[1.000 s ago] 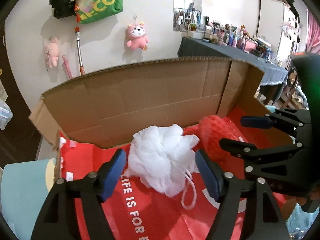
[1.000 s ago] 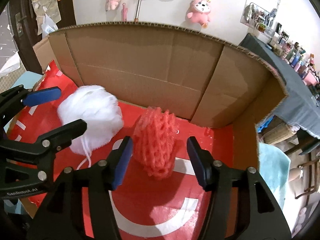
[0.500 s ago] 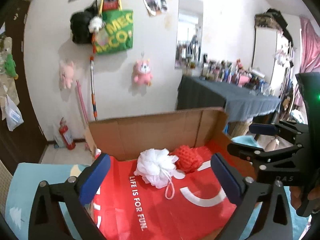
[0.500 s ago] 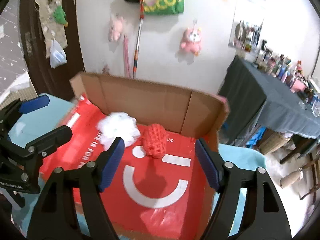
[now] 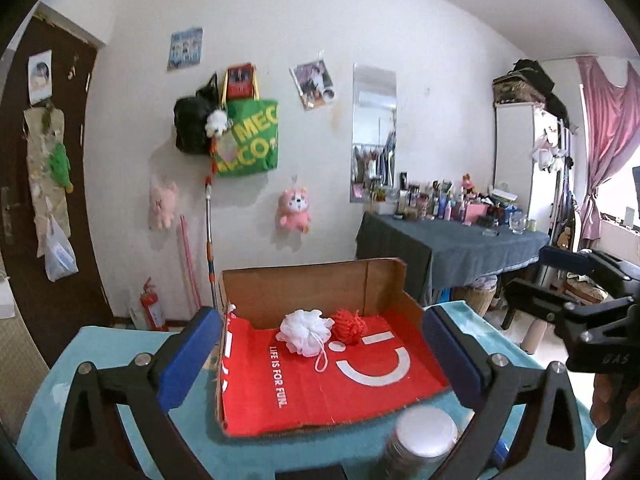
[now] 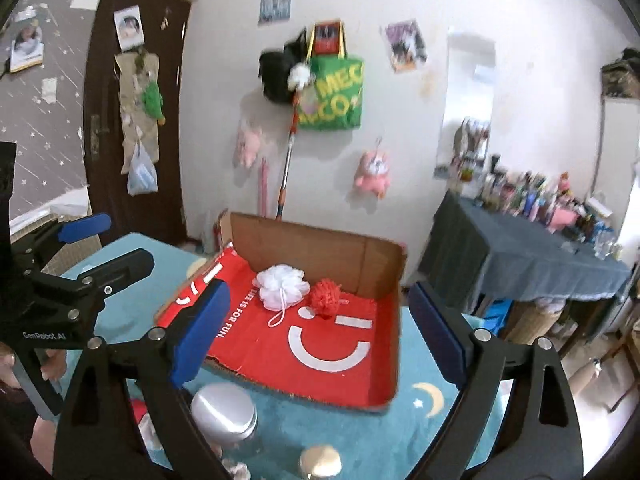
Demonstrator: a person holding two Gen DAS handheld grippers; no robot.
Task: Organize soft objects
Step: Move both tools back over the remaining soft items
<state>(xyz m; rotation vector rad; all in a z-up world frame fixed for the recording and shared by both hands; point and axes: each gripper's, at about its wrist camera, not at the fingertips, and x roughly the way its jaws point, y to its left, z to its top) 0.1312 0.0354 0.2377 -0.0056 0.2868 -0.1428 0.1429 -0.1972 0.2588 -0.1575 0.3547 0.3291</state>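
A white mesh bath puff (image 5: 306, 330) (image 6: 283, 286) and a red mesh puff (image 5: 349, 325) (image 6: 327, 295) lie side by side at the back of a cardboard box with a red printed floor (image 5: 320, 396) (image 6: 320, 364). My left gripper (image 5: 322, 356) is open and empty, held back from the box's front. My right gripper (image 6: 322, 328) is open and empty, also well back from the box. Each gripper shows in the other's view: the right one (image 5: 560, 280) and the left one (image 6: 100, 244).
The box sits on a teal cloth-covered table (image 6: 420, 432). A silver-lidded jar (image 6: 224, 412) (image 5: 424, 438) stands in front of the box, with a smaller round lid (image 6: 320, 460) near it. A dark cluttered table (image 5: 452, 240) stands at the right wall.
Both grippers have opened wide and pulled far back and up from the box. The white and red puffs stay where they lay inside it.
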